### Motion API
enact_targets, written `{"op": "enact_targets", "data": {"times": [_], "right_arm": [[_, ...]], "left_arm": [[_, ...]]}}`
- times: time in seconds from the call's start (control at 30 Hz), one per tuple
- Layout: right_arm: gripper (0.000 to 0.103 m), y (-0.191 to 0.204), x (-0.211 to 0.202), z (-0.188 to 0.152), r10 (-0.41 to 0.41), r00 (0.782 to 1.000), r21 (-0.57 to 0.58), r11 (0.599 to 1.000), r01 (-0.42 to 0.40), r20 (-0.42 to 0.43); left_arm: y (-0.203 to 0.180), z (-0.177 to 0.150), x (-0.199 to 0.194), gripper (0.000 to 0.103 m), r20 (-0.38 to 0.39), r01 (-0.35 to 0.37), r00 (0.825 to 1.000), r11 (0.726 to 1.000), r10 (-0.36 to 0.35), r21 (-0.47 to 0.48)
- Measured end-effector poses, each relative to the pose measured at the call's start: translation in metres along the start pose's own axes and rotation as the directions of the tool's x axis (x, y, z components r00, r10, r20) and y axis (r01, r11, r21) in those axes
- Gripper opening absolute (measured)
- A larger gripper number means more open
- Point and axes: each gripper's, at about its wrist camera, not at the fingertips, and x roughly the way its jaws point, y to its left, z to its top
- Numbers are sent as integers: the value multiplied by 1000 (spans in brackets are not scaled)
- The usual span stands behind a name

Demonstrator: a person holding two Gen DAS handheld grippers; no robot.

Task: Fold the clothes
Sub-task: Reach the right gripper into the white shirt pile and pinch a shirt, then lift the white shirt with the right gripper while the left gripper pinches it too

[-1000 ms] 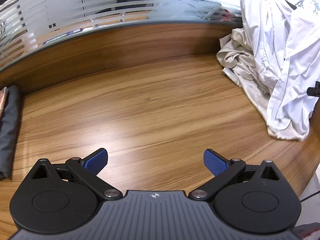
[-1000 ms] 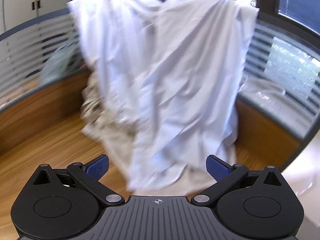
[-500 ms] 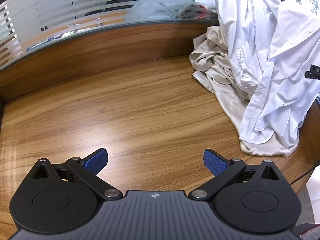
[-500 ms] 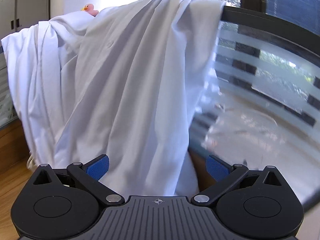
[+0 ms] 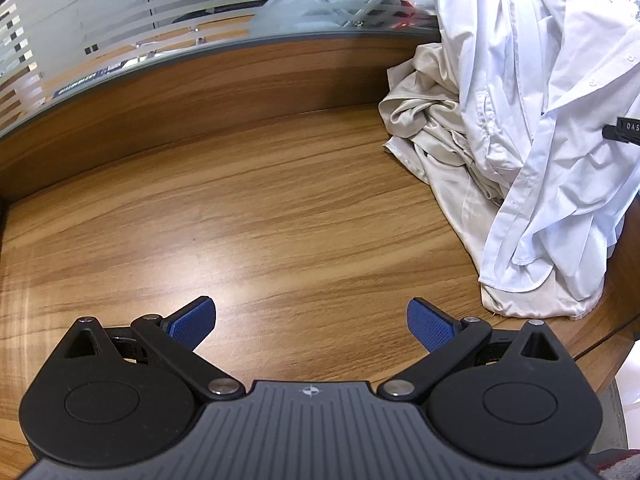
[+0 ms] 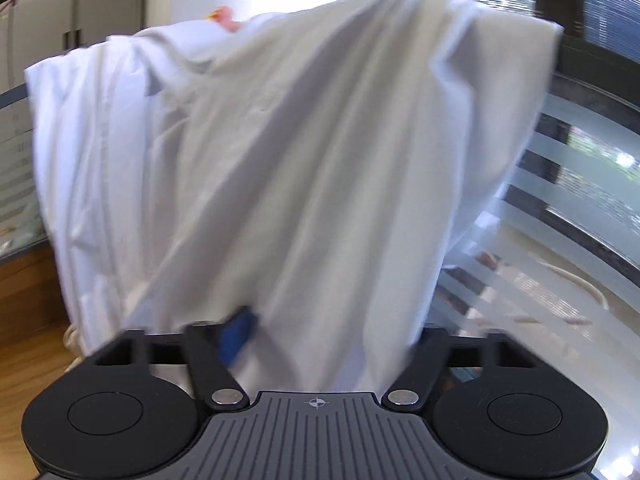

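White shirt (image 6: 300, 160) draped high over the partition (image 5: 160, 20), hanging to the desk (image 5: 240, 200) at far right, atop a crumpled beige garment (image 5: 432, 120). Left gripper (image 5: 312, 320) wide, empty, hovering over bare wood, well apart from the pile. Right gripper (image 6: 320, 336) blurred, shirt hem between its fingers, one blue pad (image 6: 240, 336) showing, the other hidden under cloth; whether clamped, cannot tell.

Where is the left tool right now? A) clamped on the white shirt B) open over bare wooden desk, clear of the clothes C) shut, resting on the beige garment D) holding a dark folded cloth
B: the left tool has its blue pads spread wide over bare wooden desk, with the white shirt off to its right.
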Motion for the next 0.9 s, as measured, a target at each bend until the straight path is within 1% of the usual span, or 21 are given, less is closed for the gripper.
{"op": "enact_targets", "data": {"times": [0.03, 0.1, 0.13, 0.23, 0.3, 0.37, 0.43, 0.5, 0.6, 0.7, 0.77, 0.9], "right_arm": [[26, 4, -3, 0, 8, 1000, -24, 1000, -8, -3], [17, 13, -12, 0, 8, 1000, -87, 996, -7, 4], [14, 18, -18, 0, 13, 1000, -113, 994, -12, 10], [12, 40, -40, 1, 43, 998, -233, 972, -28, 56], [8, 61, -61, -4, 65, 991, -352, 936, -21, 114], [8, 78, -81, -6, 108, 984, -418, 907, -39, 141], [7, 90, -91, -1, 142, 980, -429, 901, -71, 136], [7, 106, -95, 6, 160, 977, -443, 893, -83, 140], [7, 121, -105, 5, 196, 970, -483, 869, -103, 145], [7, 133, -113, 1, 228, 964, -509, 851, -128, 138], [7, 131, -120, 1, 239, 963, -494, 856, -150, 122], [6, 110, -124, 7, 282, 958, -385, 891, -241, 52]], "left_arm": [[1, 0, 0, 102, 1, 1, 1000, 1000, -1, -1], [3, 0, 0, 102, 6, 6, 1000, 1000, -6, 0], [4, -1, 0, 102, 9, 9, 1000, 1000, -9, 1], [5, -3, -1, 102, 13, 19, 1000, 1000, -19, 5], [6, -5, -1, 102, 18, 26, 999, 1000, -26, 9], [7, -8, -3, 102, 27, 36, 999, 999, -37, 16], [7, -11, -4, 102, 38, 46, 998, 999, -47, 28], [6, -15, -7, 102, 56, 65, 996, 997, -68, 45], [-2, -19, -13, 102, 78, 108, 990, 989, -116, 100], [-19, -19, -20, 102, 100, 156, 979, 972, -175, 177], [-35, -15, -24, 102, 113, 184, 970, 956, -214, 230], [-70, -5, -28, 102, 147, 214, 954, 934, -263, 286]]}}
